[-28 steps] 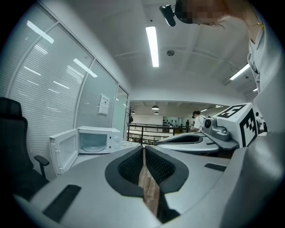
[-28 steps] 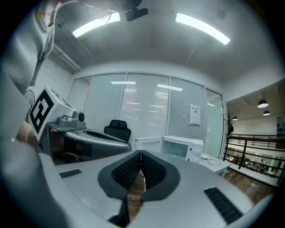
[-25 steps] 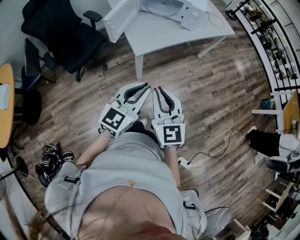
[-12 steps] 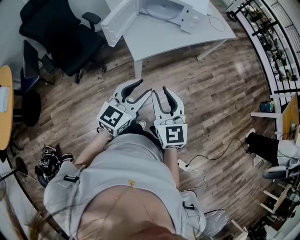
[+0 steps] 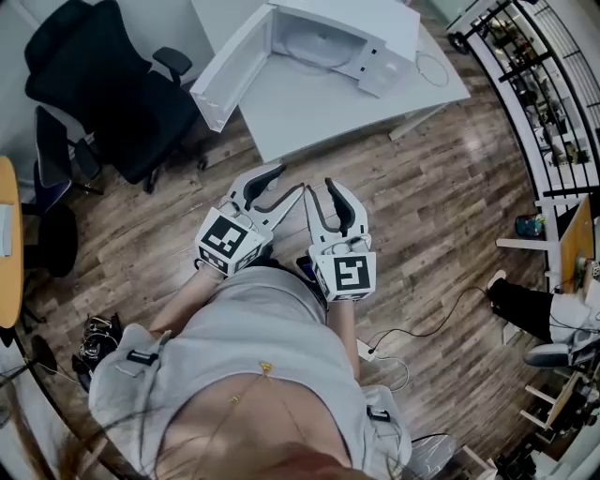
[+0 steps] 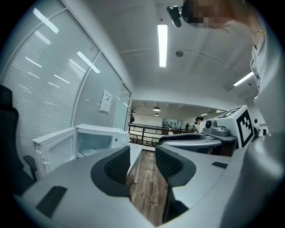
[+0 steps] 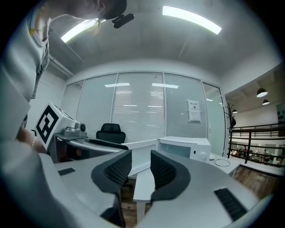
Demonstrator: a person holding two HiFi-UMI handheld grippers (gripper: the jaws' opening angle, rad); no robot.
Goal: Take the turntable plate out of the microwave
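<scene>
Two tongs: left gripper (image 5: 289, 178) and right gripper (image 5: 319, 186), jaws partly apart, just opened, nothing between. One white microwave (image 5: 375, 26) on one table (image 5: 309, 108), door (image 5: 223, 73) open. One turntable plate (image 5: 314, 47) inside, well apart from both.

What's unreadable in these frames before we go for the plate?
- Turntable plate: head view, only a pale round patch inside the microwave; too small to tell its rim or seating.
- Left gripper view: cavity washed out, plate not distinguishable.
- Right gripper view: cavity seen obliquely; controls too small to read.
- Microwave's back: cut off by head view's top edge.
</scene>
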